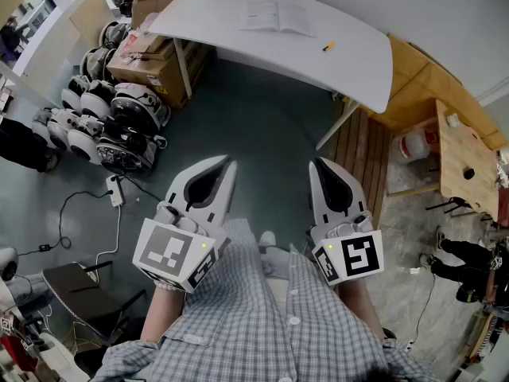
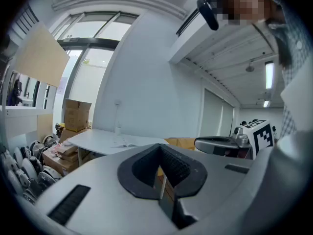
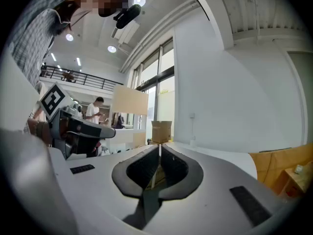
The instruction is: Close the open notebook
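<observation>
The open notebook (image 1: 277, 16) lies flat near the top centre of the head view, on the far part of a white table (image 1: 350, 66), well apart from both tools. The left gripper (image 1: 228, 165) and the right gripper (image 1: 317, 165) hang side by side in the lower middle of the frame, tips aimed up the frame toward the table.

In the left gripper view the jaws meet at the tip with nothing between them, and the notebook (image 2: 128, 142) shows small beyond, left of the tips. In the right gripper view the jaws are likewise pressed together and empty.

Grey floor (image 1: 254, 110) lies between the tips and the table's near edge. Cardboard boxes (image 1: 155, 62) crowd the table's left end. Wooden slats (image 1: 362, 146) lie below its right corner, and a small yellow item (image 1: 328, 47) sits near its right edge.
</observation>
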`<state>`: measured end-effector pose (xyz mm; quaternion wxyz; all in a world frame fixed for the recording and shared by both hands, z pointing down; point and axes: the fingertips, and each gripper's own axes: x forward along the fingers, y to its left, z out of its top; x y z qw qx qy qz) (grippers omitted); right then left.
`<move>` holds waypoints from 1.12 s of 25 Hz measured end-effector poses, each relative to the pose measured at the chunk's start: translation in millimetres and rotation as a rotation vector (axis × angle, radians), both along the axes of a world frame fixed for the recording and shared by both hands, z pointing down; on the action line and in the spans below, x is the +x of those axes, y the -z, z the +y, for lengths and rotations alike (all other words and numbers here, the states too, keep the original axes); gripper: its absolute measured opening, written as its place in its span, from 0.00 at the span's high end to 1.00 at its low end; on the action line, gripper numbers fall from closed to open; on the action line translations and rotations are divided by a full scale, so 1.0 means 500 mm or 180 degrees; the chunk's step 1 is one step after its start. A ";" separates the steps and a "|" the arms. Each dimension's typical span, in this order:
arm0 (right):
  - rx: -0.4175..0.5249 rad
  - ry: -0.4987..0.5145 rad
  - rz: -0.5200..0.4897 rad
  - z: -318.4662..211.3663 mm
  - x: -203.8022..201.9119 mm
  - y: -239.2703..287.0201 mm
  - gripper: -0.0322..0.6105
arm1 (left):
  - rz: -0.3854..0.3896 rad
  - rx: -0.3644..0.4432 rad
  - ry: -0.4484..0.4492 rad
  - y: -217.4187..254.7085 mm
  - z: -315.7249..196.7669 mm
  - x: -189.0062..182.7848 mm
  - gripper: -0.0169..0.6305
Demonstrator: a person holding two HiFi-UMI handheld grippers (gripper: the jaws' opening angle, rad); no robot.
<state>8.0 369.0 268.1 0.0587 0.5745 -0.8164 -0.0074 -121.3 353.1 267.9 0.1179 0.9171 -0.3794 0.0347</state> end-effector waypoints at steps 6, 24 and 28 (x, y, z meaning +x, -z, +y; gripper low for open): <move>-0.0004 0.0013 0.0028 0.008 -0.008 0.002 0.91 | -0.0002 0.0025 0.0001 0.006 0.009 -0.007 0.97; -0.0012 -0.0238 0.0003 0.030 -0.026 0.005 0.91 | 0.0021 0.0003 0.0042 -0.005 0.040 -0.073 0.96; 0.0030 -0.0285 0.0030 0.033 -0.036 0.008 0.91 | 0.0010 0.0022 0.0075 -0.006 0.047 -0.100 0.97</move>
